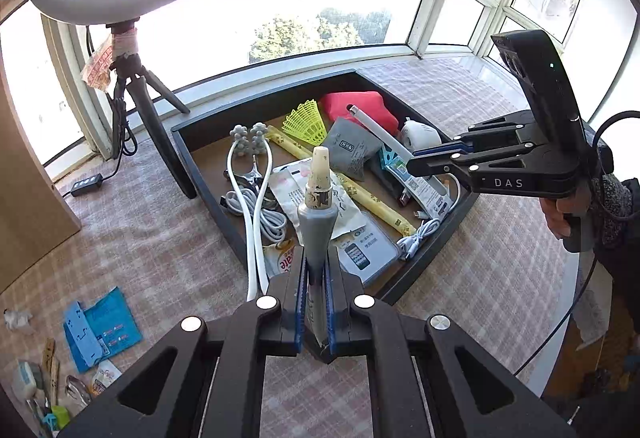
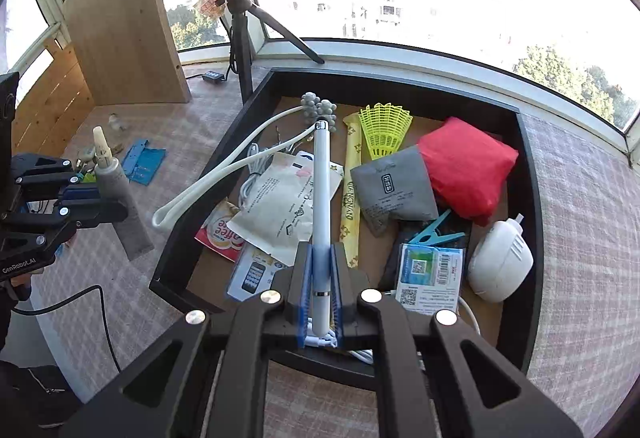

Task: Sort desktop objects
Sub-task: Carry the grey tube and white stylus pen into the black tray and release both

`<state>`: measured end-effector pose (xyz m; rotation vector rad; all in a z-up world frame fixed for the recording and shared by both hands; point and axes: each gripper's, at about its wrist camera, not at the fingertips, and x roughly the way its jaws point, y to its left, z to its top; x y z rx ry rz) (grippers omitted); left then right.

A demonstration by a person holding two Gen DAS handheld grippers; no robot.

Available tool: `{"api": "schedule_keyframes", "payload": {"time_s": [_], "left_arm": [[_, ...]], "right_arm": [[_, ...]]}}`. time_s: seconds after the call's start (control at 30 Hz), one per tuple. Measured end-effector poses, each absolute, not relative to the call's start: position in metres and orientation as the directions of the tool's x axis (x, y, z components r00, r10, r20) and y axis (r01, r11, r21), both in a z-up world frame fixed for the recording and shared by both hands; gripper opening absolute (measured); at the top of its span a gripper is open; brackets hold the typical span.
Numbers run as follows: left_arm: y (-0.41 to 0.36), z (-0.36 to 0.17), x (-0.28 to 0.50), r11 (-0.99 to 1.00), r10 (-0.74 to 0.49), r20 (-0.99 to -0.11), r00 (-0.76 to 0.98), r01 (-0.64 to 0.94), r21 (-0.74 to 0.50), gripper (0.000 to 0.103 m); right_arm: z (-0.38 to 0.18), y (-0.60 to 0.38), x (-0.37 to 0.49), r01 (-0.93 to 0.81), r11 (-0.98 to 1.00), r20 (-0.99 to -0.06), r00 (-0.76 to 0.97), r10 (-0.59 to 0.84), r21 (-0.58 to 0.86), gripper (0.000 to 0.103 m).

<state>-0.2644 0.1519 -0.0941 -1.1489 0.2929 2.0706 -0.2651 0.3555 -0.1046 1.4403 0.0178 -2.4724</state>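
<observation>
Tray (image 2: 532,198) on the tabletop (image 2: 588,238) holds the clutter. The left gripper (image 1: 316,278) has its jaws clamped on a grey tube (image 1: 316,222); the right gripper (image 2: 320,298) pinches a white pen (image 2: 322,198) above the tray. Carry each well clear of the rim, keeping the grip firm, then set them down apart.

a tray of oddments on a clothed table by the window

in the tray (image 2: 532,198), a shuttlecock (image 2: 385,130) is set behind a pouch (image 2: 394,194); a bag (image 2: 468,166) lies right of it, a massager (image 2: 224,174) over the left wall.
</observation>
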Motion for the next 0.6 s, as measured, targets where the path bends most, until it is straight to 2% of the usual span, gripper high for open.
{"api": "schedule_keyframes", "payload": {"time_s": [0.13, 0.2, 0.23, 0.27, 0.3, 0.6], "left_arm": [[0.19, -0.096, -0.279, -0.696, 0.483, -0.81, -0.332, -0.707, -0.125, 0.009], [0.202, -0.098, -0.288, -0.722, 0.455, -0.815, -0.36, -0.684, -0.101, 0.028], [0.205, -0.1, -0.293, -0.736, 0.444, -0.821, -0.359, -0.669, -0.105, 0.054], [0.206, -0.101, -0.296, -0.744, 0.447, -0.819, -0.36, -0.658, -0.117, 0.062], [0.207, -0.1, -0.297, -0.748, 0.455, -0.813, -0.364, -0.652, -0.127, 0.06], [0.195, -0.1, -0.295, -0.767, 0.452, -0.809, -0.376, -0.626, -0.138, 0.058]], "right_arm": [[-0.11, 0.393, -0.269, 0.159, -0.982, -0.854, -0.492, -0.169, 0.103, 0.009], [-0.11, 0.403, -0.272, 0.12, -0.99, -0.847, -0.517, -0.124, 0.072, 0.014], [-0.11, 0.409, -0.274, 0.083, -0.994, -0.845, -0.526, -0.1, 0.065, 0.035], [-0.11, 0.414, -0.275, 0.05, -0.996, -0.84, -0.536, -0.085, 0.069, 0.062], [-0.108, 0.417, -0.275, 0.035, -0.997, -0.828, -0.555, -0.081, 0.074, 0.067], [-0.104, 0.415, -0.277, -0.004, -0.999, -0.811, -0.584, -0.041, 0.053, 0.067]]}}
